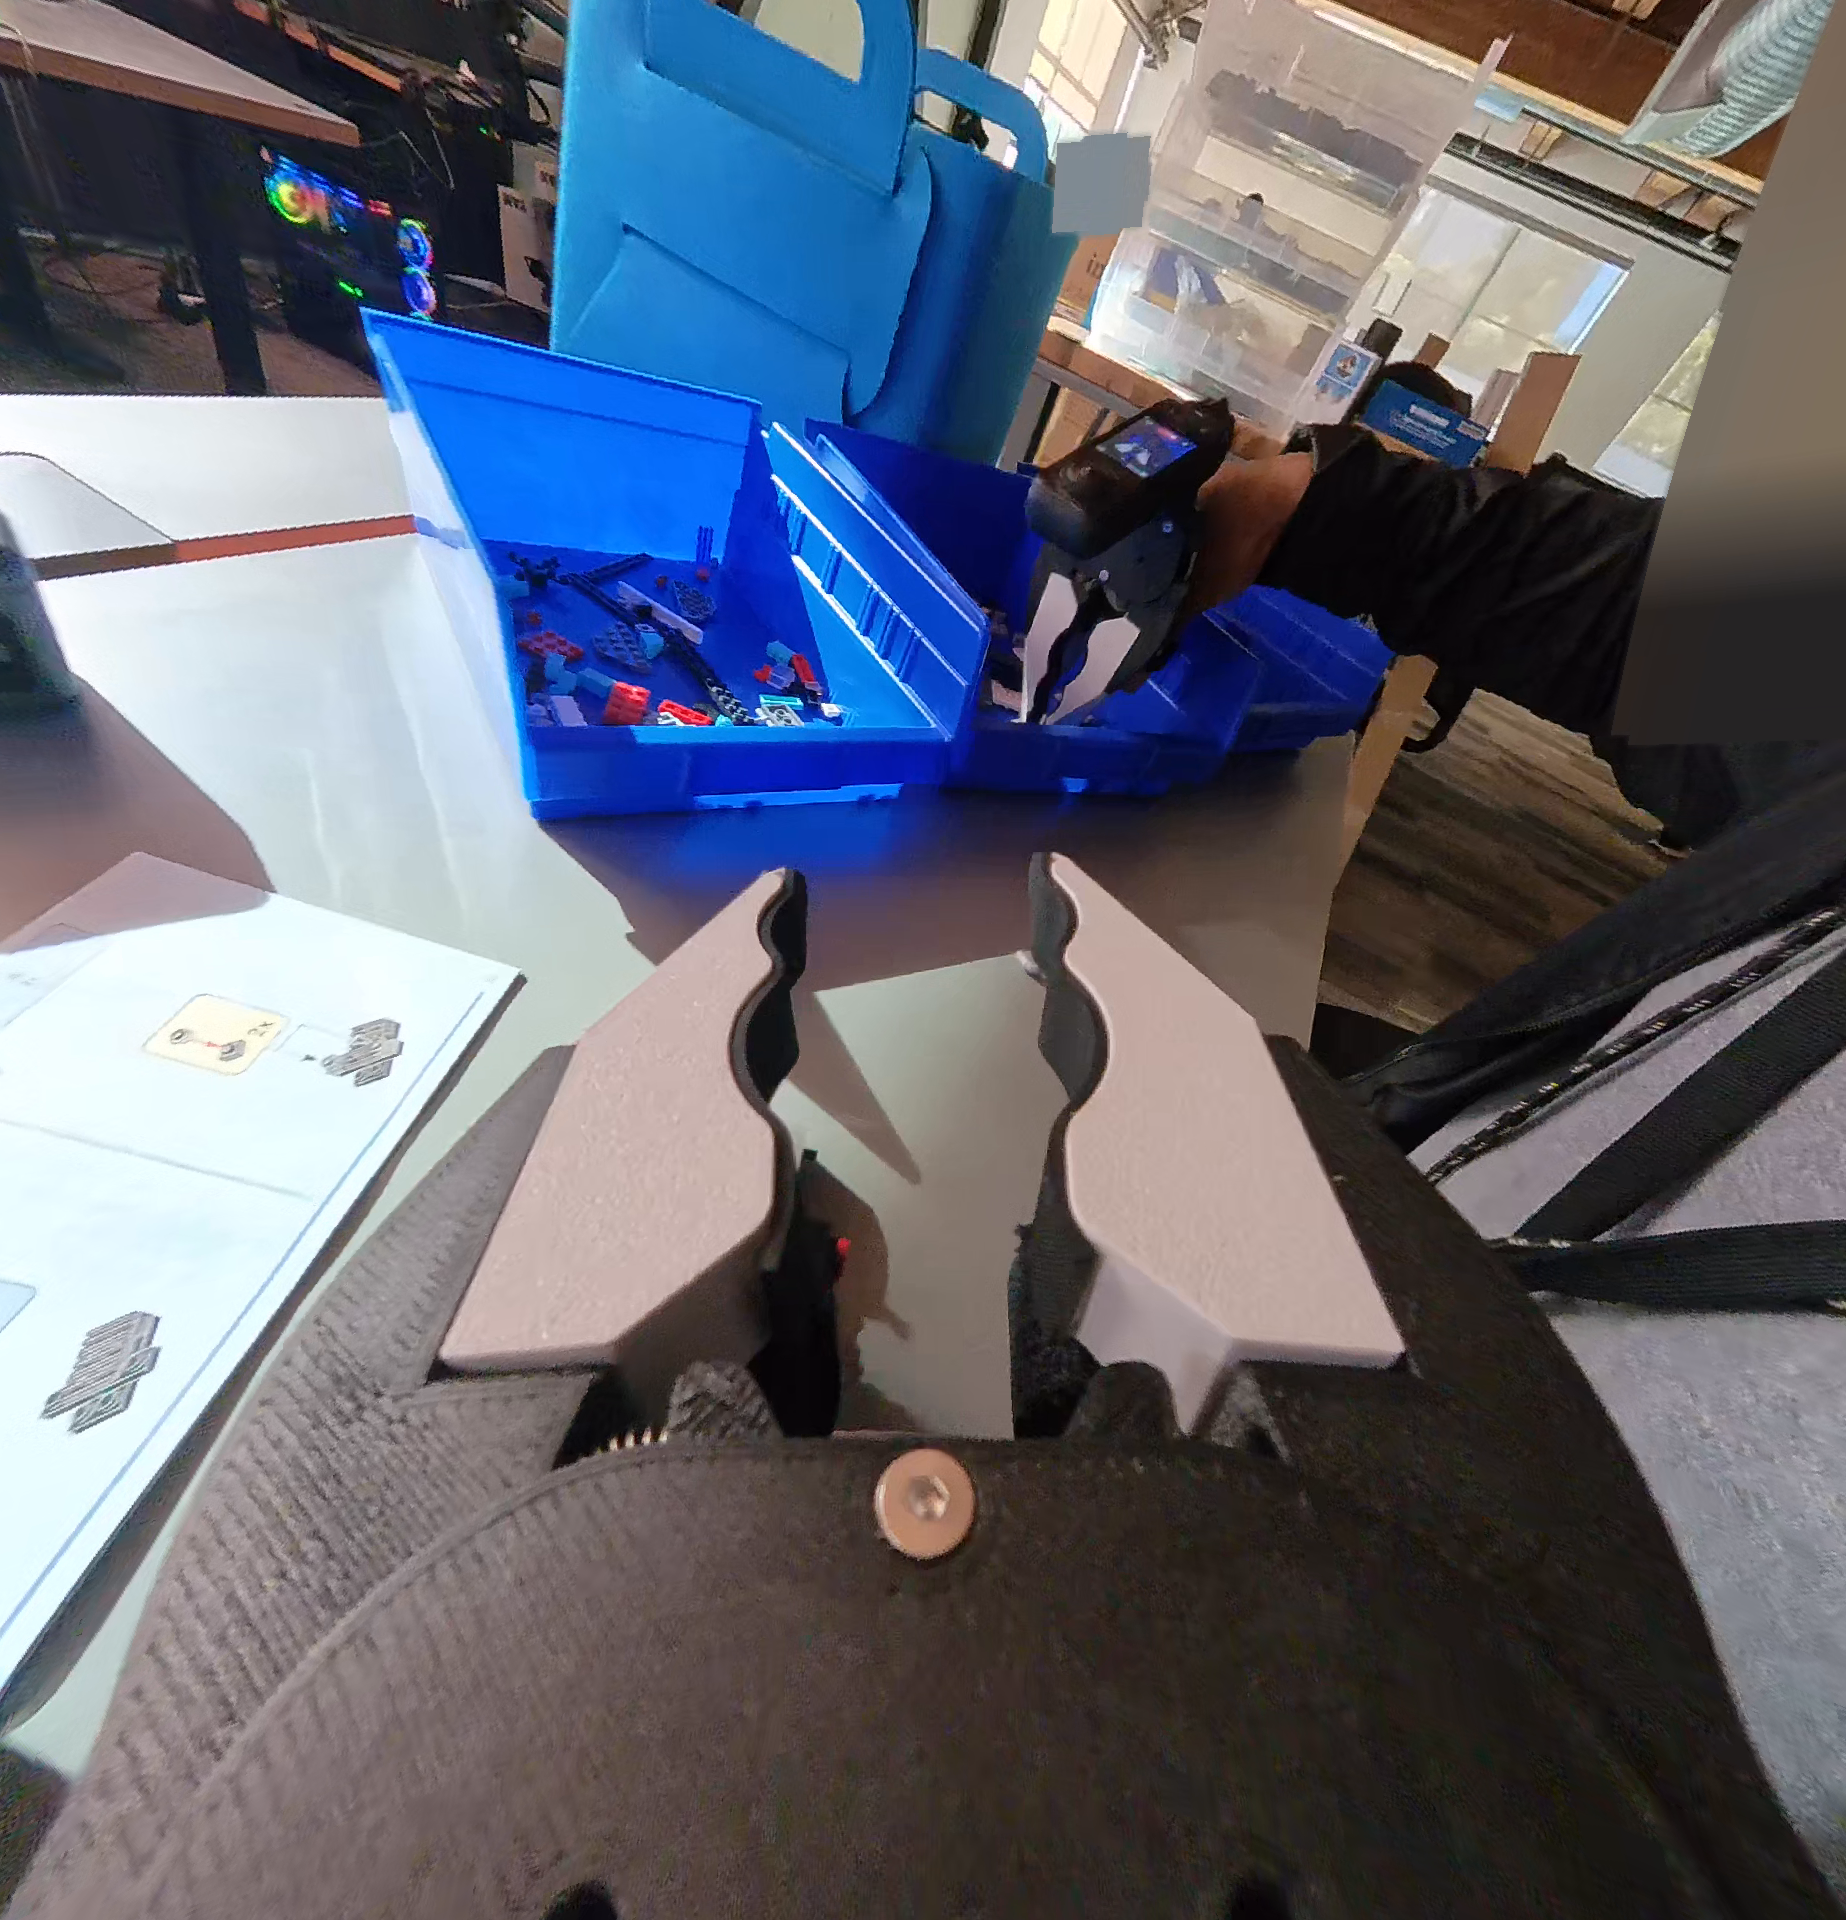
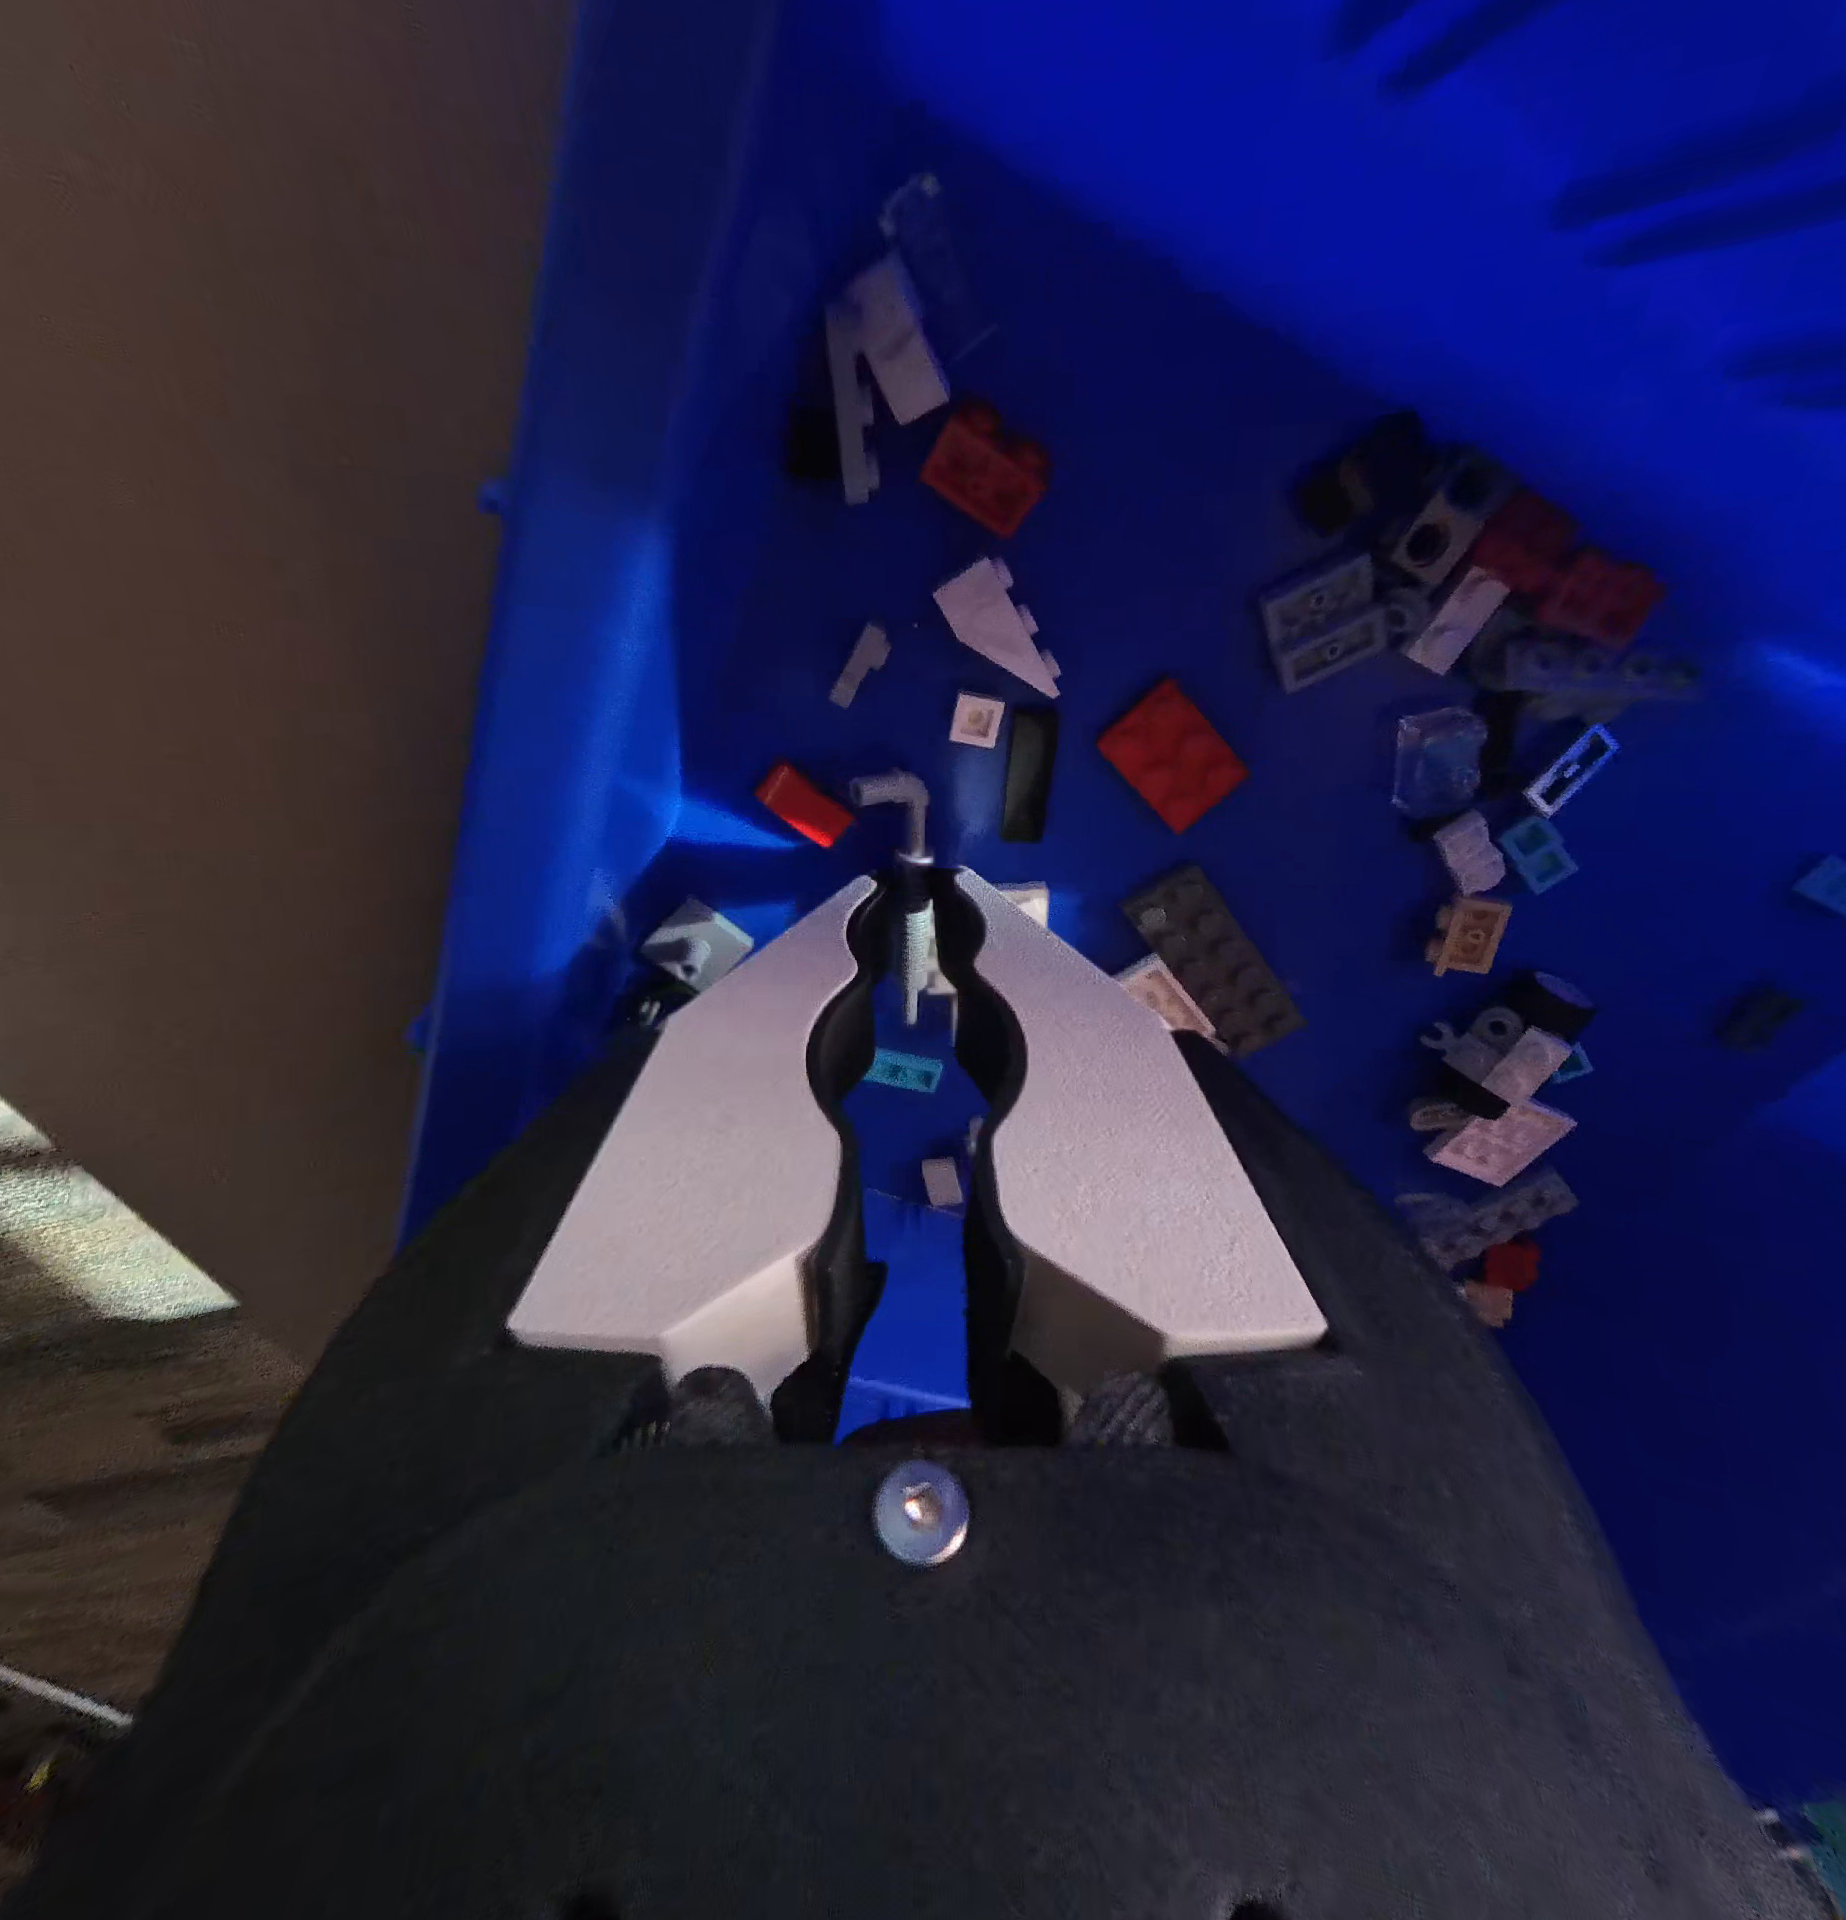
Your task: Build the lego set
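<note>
right tongs (image 2: 914,883) are down inside the right-hand blue bin (image 2: 1314,312), nearly closed, tips pinching a little light grey bent pin piece (image 2: 903,821) just beside a small red brick (image 2: 803,803). More loose lego bits (image 2: 1470,644) lie scattered across that bin. left tongs (image 1: 914,914) hang wide apart holding nothing, over the bench (image 1: 275,675) in front of the bins, instruction booklet (image 1: 171,1143) to their left

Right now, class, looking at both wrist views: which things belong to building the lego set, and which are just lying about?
Belongs to the job:
- right gripper, shut on a small grey bent lego piece
- left gripper, open over the table
- blue bins of loose bricks
- instruction booklet

Just lying about:
- blue folded carrier
- clear plastic boxes
- black straps
</note>
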Motion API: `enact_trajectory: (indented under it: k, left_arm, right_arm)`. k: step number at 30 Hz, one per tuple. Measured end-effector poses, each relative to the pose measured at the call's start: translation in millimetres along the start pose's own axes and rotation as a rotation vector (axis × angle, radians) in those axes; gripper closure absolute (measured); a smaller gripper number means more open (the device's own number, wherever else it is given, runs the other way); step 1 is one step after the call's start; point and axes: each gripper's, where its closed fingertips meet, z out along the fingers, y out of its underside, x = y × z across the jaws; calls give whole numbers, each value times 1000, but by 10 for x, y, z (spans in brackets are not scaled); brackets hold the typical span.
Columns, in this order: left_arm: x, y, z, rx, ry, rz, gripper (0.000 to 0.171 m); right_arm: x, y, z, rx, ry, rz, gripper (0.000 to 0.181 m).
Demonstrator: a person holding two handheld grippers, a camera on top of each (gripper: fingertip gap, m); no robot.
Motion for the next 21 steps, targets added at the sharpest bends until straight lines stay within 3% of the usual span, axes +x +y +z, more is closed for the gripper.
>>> enact_trajectory:
  k: [5,8,11,16,21]
  left_arm:
    - [-181,-63,-349,50,-77,-6,126]
    - [-373,5,-575,57,-137,-32,126]
    - [-572,239,-718,33,-167,-93,125]
    - [-725,664,-776,-11,-147,-201,125]
    - [-773,848,-754,-57,-132,-227,126]
  right_arm:
    - [130,-241,-431,143,88,58,171]
    - [117,-589,-793,303,136,72,171]
    - [-79,-1018,-1022,463,111,35,171]
    - [-570,-1738,-1031,592,2,-49,171]
    - [-1073,-2449,-789,643,-153,-59,172]
